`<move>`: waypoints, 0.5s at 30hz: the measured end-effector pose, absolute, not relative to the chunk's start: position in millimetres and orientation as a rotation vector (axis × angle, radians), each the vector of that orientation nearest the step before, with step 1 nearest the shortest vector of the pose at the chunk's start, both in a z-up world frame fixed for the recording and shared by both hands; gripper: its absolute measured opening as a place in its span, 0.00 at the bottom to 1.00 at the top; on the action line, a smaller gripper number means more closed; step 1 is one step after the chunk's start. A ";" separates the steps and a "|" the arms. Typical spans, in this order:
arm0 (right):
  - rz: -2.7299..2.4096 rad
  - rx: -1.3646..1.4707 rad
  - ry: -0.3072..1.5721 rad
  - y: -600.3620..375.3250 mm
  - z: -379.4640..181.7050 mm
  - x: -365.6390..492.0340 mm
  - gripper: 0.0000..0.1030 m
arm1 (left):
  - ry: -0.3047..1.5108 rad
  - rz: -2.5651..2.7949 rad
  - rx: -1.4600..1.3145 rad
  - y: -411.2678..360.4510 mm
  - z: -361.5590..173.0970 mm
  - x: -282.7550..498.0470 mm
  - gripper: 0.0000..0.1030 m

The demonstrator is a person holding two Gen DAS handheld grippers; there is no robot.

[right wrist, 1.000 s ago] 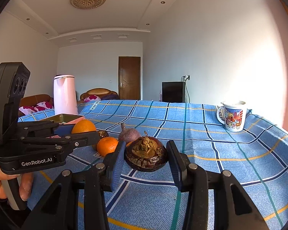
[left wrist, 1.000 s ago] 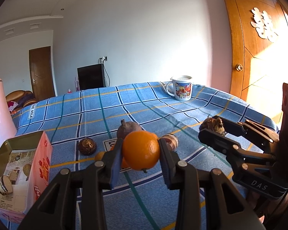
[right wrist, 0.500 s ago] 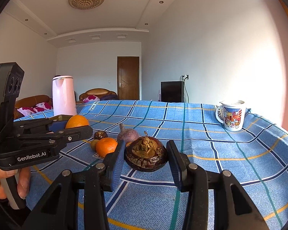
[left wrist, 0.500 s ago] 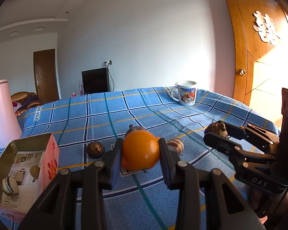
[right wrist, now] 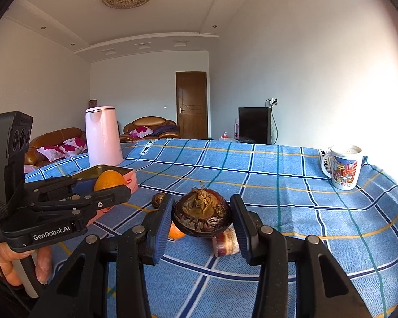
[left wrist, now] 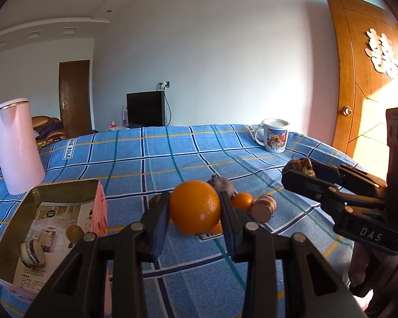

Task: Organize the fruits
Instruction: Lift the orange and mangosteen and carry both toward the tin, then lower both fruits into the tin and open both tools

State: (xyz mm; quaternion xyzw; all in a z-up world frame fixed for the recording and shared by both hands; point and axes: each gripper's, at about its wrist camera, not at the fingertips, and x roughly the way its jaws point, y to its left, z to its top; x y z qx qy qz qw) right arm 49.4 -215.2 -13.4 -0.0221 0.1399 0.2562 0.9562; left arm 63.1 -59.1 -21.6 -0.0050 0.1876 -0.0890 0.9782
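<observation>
We see the left gripper (left wrist: 195, 221) jaws pinching an orange (left wrist: 195, 207), the right gripper (right wrist: 201, 224) jaws pinching a brown fruit (right wrist: 201, 216), above the desk (right wrist: 291, 206).

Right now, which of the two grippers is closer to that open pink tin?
Left. The left gripper, holding an orange, hangs just right of the pink tin; the right gripper, holding a dark brown fruit, is farther right.

My left tongs (left wrist: 195, 209), matt black plastic, pinch a glossy, dimpled orange (left wrist: 194, 206). My right tongs (right wrist: 201, 218) hold a rough, flaky brown mangosteen (right wrist: 201, 217). Beneath both lies woven checked cloth (right wrist: 291, 212); left of them, a shiny metal tin (left wrist: 63, 185).
</observation>
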 end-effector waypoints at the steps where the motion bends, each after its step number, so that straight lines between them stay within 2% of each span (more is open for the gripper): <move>1: 0.534 -0.044 0.290 -210.5 -11.4 51.4 0.44 | 0.380 -0.172 -0.018 -54.7 -21.9 63.0 0.37; 15: 0.710 -0.077 0.380 -124.0 7.4 85.8 0.44 | 0.408 -0.016 -0.140 34.4 -18.2 68.3 0.37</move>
